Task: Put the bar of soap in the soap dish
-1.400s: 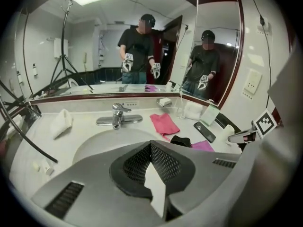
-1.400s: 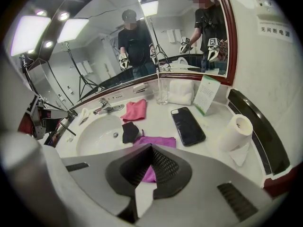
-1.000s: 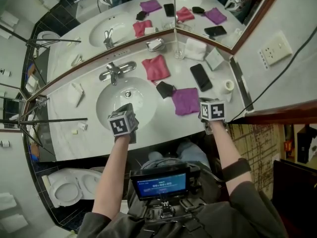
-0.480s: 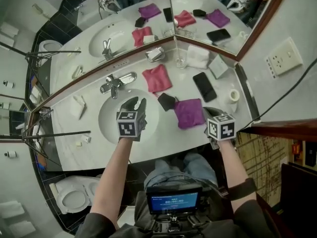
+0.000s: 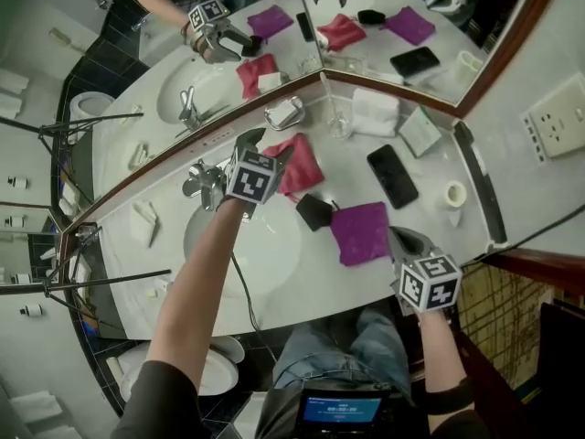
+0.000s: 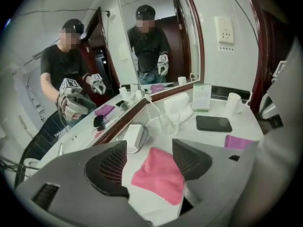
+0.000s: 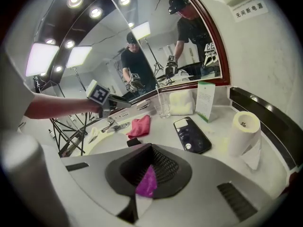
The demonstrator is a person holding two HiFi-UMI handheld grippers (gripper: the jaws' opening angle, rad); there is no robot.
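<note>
Hovering the left gripper (image 6: 149, 150) above the pink cloth (image 6: 158, 178) with jaws just opening wide, nothing between them; holding the right gripper (image 7: 149, 167) clamped empty. Apparently lining up on the white bar of soap (image 6: 133, 135) lying in the metal holder (image 6: 144, 136) by the mirror; next, straddling and closing.

White soap bar (image 6: 132, 135) in shiny metal soap dish (image 6: 144, 134), nr mirror.
</note>
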